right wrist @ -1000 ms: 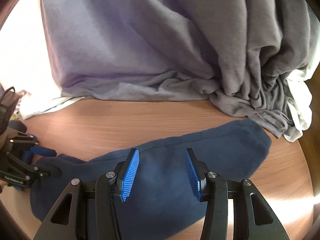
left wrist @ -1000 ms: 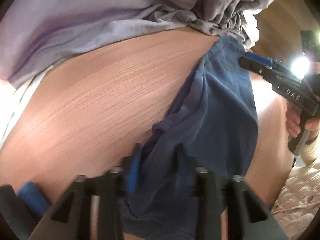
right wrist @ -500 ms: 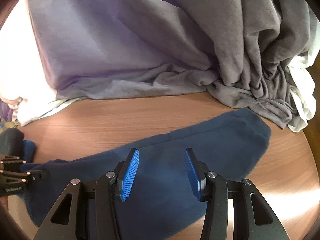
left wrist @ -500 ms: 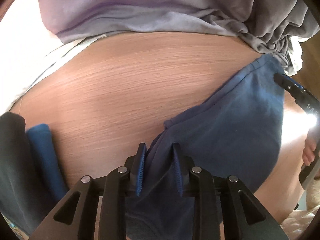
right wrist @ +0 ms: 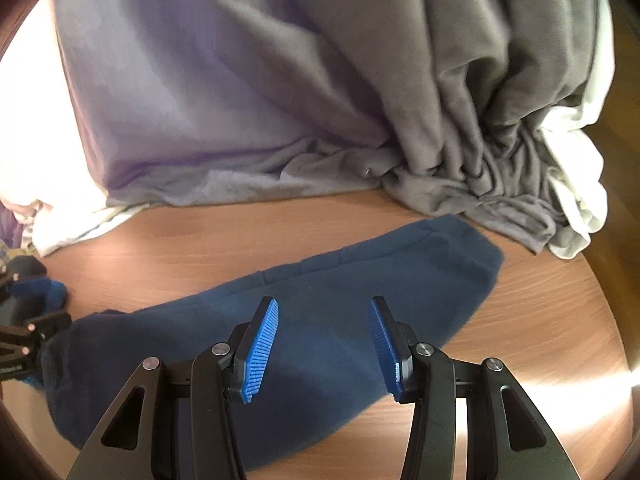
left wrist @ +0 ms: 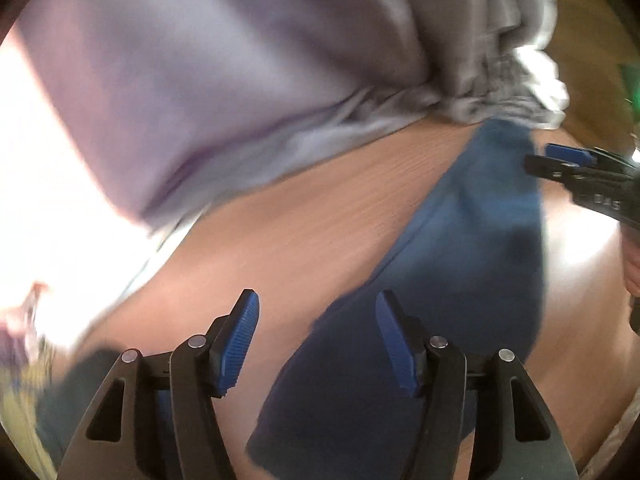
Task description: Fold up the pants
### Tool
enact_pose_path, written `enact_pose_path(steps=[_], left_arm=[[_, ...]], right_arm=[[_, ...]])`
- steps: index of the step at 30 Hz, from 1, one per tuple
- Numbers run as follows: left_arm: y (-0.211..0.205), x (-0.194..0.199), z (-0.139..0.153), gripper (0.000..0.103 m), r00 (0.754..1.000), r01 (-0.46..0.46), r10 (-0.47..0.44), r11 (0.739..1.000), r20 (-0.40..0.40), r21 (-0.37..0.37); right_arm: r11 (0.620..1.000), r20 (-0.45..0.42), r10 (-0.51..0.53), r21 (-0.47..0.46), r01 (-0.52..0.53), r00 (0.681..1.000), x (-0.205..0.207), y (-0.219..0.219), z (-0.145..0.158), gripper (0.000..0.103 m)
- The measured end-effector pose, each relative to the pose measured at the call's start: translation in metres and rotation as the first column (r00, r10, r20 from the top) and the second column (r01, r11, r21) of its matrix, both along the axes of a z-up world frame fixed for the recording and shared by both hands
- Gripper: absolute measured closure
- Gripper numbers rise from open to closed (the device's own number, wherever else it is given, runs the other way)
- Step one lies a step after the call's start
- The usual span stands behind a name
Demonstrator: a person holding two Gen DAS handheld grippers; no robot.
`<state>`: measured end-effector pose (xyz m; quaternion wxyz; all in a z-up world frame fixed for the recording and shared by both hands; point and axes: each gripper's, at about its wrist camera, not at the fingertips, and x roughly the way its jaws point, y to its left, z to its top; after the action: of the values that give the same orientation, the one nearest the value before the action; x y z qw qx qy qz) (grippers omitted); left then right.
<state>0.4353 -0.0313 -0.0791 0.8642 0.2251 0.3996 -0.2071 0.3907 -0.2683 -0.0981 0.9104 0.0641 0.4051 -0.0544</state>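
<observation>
Release is the news at this moment: the left gripper (left wrist: 316,340), which a second ago pinched a bunched edge of the blue pants (right wrist: 320,312) between narrow jaws, has just been opening, and its blue pads now stand apart with nothing pressed between them; cloth lies below and to the right of the gap, not gripped. The left view is also blurred and looks from higher than before, so the hand seems to be lifting off. The right gripper (right wrist: 324,344) hovers over the middle of the pants, jaws partly apart as before and empty. The pants lie as one long band on the wooden counter (right wrist: 540,320), one end near the heap of grey bedding (right wrist: 440,80); by my reading a fold has been laid and let go, and a crosswise fold remains.
</observation>
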Motion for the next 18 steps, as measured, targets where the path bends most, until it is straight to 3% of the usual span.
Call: enact_pose_path(steps=[4, 10, 14, 18], left_arm=[[-0.035, 0.007, 0.011, 0.043, 0.987, 0.158, -0.159, 0.984, -0.006, -0.081], [-0.100, 0.024, 0.024, 0.042, 0.942, 0.335, -0.328, 0.924, 0.067, -0.185], [-0.148, 0.040, 0.019, 0.039, 0.916, 0.400, -0.389, 0.903, 0.095, -0.155], [-0.182, 0.058, 0.003, 0.039, 0.899, 0.438, -0.436, 0.889, 0.048, -0.134]], right_arm=[[0.999, 0.083, -0.034, 0.009, 0.034, 0.996, -0.020, -0.020, 0.020, 0.048], [0.986, 0.202, -0.167, 0.024, 0.166, 0.965, -0.043, -0.061, 0.040, 0.048], [0.970, 0.204, -0.239, 0.009, 0.243, 0.949, -0.045, -0.085, 0.035, 0.048], [0.957, 0.169, -0.289, 0.038, 0.286, 0.942, -0.045, -0.108, 0.022, 0.048]])
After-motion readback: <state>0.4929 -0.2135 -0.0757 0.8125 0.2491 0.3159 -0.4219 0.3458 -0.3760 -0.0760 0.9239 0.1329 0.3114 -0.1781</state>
